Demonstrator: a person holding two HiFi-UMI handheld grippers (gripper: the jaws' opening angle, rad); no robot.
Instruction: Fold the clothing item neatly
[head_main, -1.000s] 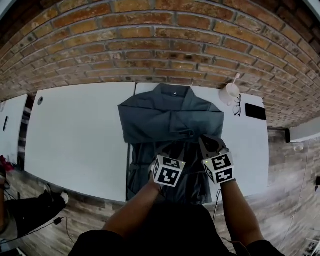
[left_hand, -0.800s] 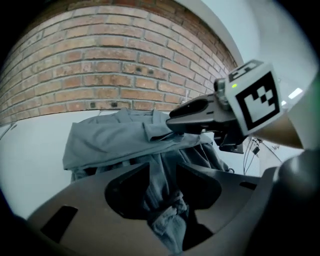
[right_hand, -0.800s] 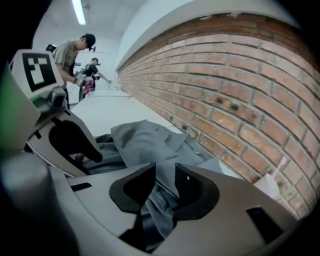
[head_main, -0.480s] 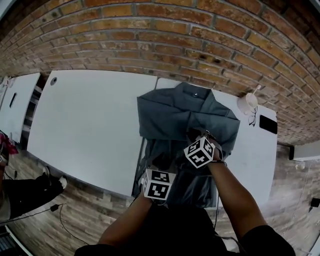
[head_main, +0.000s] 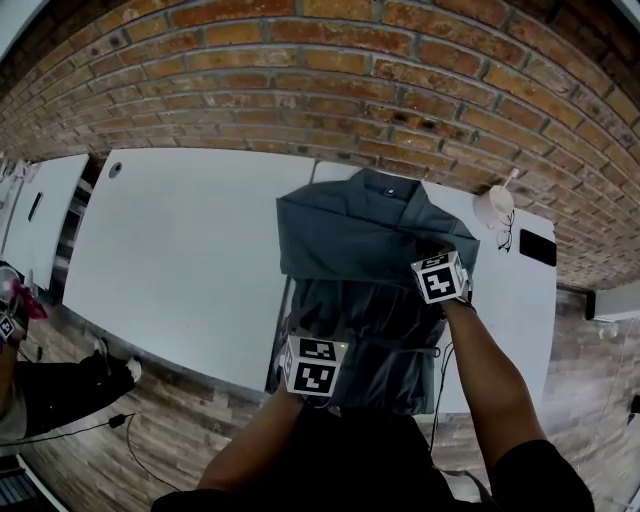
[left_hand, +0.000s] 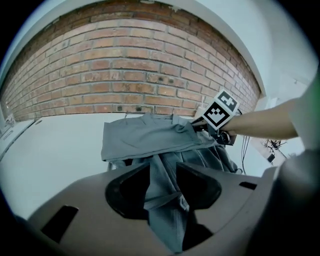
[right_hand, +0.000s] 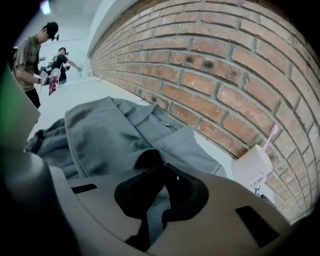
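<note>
A grey shirt (head_main: 350, 235) lies on a white surface (head_main: 180, 250), its collar toward the brick wall (head_main: 300, 100) and its hem hanging over the near edge. Its upper part is folded into a wide band across the chest. Below that band the cloth is rumpled into pleats.

The left gripper (left_hand: 161, 167) is at the shirt's hem, on the side away from the cup. A bunched strip of the grey cloth fills the gap between its jaws, and it grips that strip. The right gripper (right_hand: 161, 165) is at the shirt's other side, at the end of the folded band. Its jaws have just been closing and now meet at the tips on a thin fold of the shirt's cloth.

Just beyond the shirt's shoulder on the right gripper's side stands a white cup (head_main: 493, 207) with a stick (head_main: 510, 178) in it, close to the wall. A pair of glasses (head_main: 505, 233) lies next to the cup, and a black phone (head_main: 537, 248) lies farther out from the shirt. A dark cable (head_main: 440, 365) hangs off the surface edge beside the hem on that same side.

Well away from the shirt on the opposite side, past a narrow gap, is a second white surface (head_main: 40, 215). In the right gripper view two people (right_hand: 30, 55) stand far beyond the shirt along the wall.
</note>
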